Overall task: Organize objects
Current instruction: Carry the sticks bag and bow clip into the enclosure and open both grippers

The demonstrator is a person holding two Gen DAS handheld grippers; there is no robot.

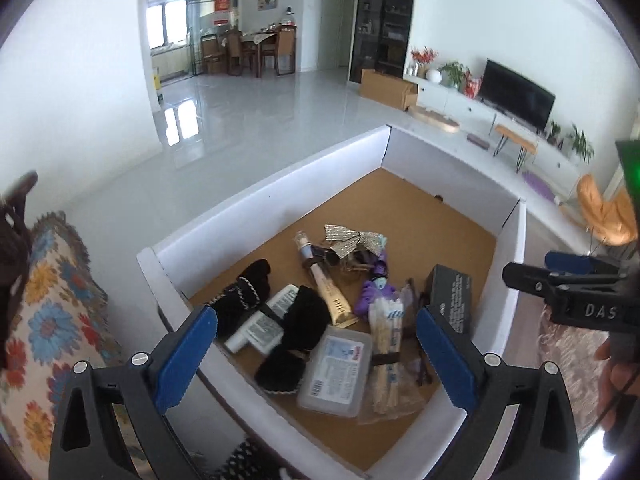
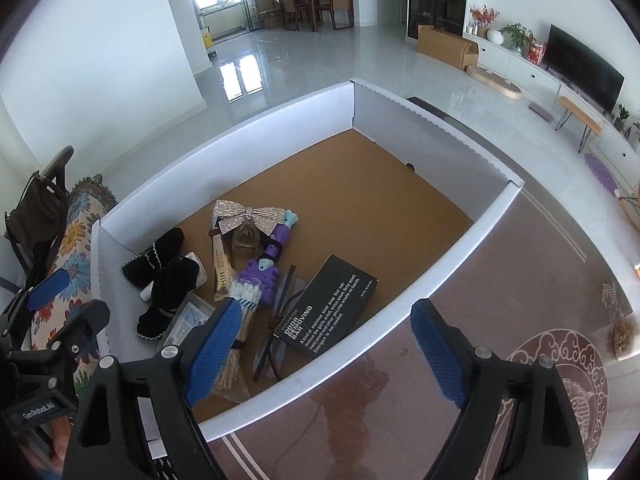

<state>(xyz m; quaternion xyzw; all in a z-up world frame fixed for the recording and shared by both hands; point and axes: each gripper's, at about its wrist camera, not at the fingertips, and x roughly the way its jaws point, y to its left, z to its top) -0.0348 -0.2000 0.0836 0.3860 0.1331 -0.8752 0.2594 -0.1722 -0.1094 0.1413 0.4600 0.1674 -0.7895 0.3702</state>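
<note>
A white-walled box (image 1: 280, 176) with a brown floor holds several items: a sequin bow (image 1: 352, 238), a gold tube (image 1: 330, 284), black fabric pieces (image 1: 304, 320), a clear plastic case (image 1: 338, 372), a bundle of cotton swabs (image 1: 386, 344), a purple toy (image 1: 376, 284) and a black carton (image 1: 454, 296). My left gripper (image 1: 316, 344) is open and empty above the box's near corner. My right gripper (image 2: 324, 344) is open and empty over the box's (image 2: 280, 120) near wall, close to the black carton (image 2: 332, 304) and swab bundle (image 2: 240, 320).
A floral cushion (image 1: 44, 300) lies left of the box. A patterned brown tabletop (image 2: 520, 300) runs along the box's right side. The right gripper's body (image 1: 572, 292) shows at the left wrist view's right edge. Living room floor, TV stand and dining set lie beyond.
</note>
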